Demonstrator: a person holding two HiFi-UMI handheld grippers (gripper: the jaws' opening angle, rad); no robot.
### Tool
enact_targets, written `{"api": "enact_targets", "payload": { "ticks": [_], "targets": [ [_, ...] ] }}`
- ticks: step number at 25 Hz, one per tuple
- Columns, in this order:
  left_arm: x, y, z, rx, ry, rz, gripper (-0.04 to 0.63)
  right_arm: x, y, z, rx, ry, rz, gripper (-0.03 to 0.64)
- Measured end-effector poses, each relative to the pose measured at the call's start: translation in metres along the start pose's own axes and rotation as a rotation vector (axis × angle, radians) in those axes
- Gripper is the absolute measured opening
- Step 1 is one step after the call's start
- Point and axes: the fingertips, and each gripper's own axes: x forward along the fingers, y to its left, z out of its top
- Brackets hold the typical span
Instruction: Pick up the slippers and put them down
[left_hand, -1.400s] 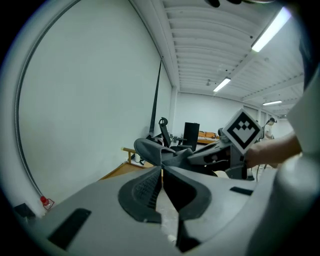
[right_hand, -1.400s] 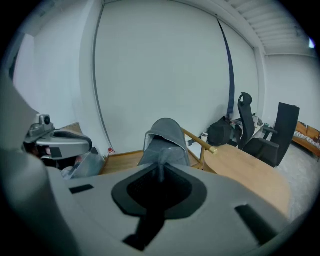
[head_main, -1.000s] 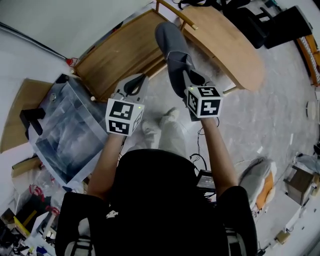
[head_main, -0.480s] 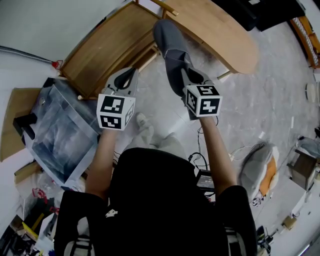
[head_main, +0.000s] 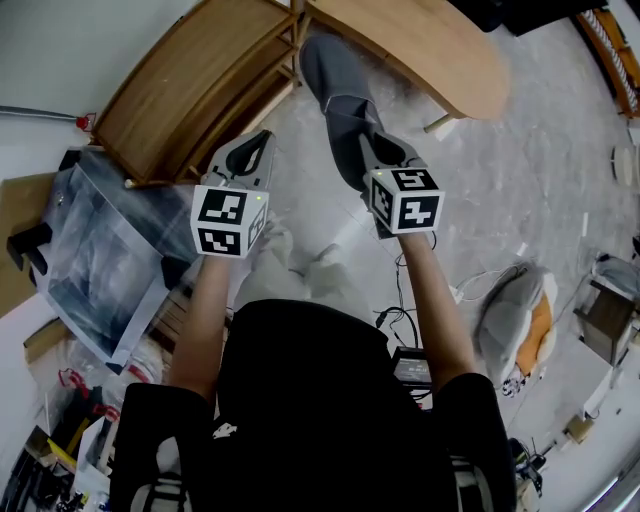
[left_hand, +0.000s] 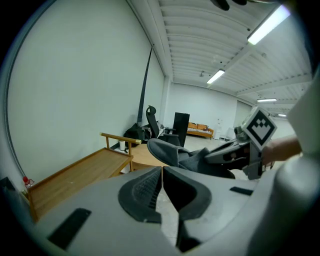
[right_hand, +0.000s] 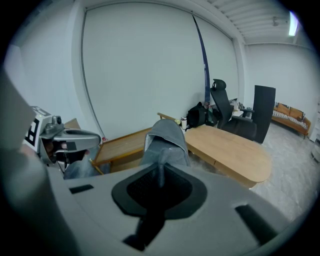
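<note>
while both arms reach fwd over the grey stone floor (head_main: 520, 170) w/ wood bench (head_main: 190, 90) ahead, r tongs (head_main: 375, 150) are clamped on the grey slipper (head_main: 335, 85), held in air just beyond them; l tongs (head_main: 255, 145) closed, empty. plastic-covered box (head_main: 100, 250) left of l tongs, contents unclear.

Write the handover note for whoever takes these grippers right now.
Left gripper: jaws together, nothing between them.
Right gripper: shut on a grey slipper, held in the air with its toe pointing away, above the floor between the wooden bench and the oval table.
Done: one slipper picked up.
Left: set it down. I cannot make out a second slipper.
</note>
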Motion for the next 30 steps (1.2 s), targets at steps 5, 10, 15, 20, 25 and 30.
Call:
{"api": "enact_targets", "payload": {
  "ticks": [5,10,15,20,25,30],
  "targets": [
    [0.024,-0.021,-0.028,0.006,0.021,-0.009,0.012,0.002,-0.02,-0.028,-0.011,0.009,-0.001,0.017],
    [0.051,-0.037,-0.06,0.021,0.033,-0.023,0.012,0.013,-0.032,-0.059,-0.037,0.013,0.011,0.017],
    [0.08,-0.049,-0.103,0.036,0.047,-0.036,0.012,0.039,-0.05,-0.099,-0.029,0.016,0.015,0.017],
    [0.107,-0.054,-0.148,0.011,0.052,-0.071,0.012,0.067,-0.06,-0.142,-0.032,0.026,0.015,0.017],
    [0.135,-0.06,-0.188,0.001,0.057,-0.112,0.012,0.099,-0.069,-0.182,-0.024,0.042,0.013,0.018],
    [0.163,-0.059,-0.225,-0.014,0.06,-0.118,0.012,0.13,-0.076,-0.219,-0.009,0.051,0.018,0.018]
  ]
}}
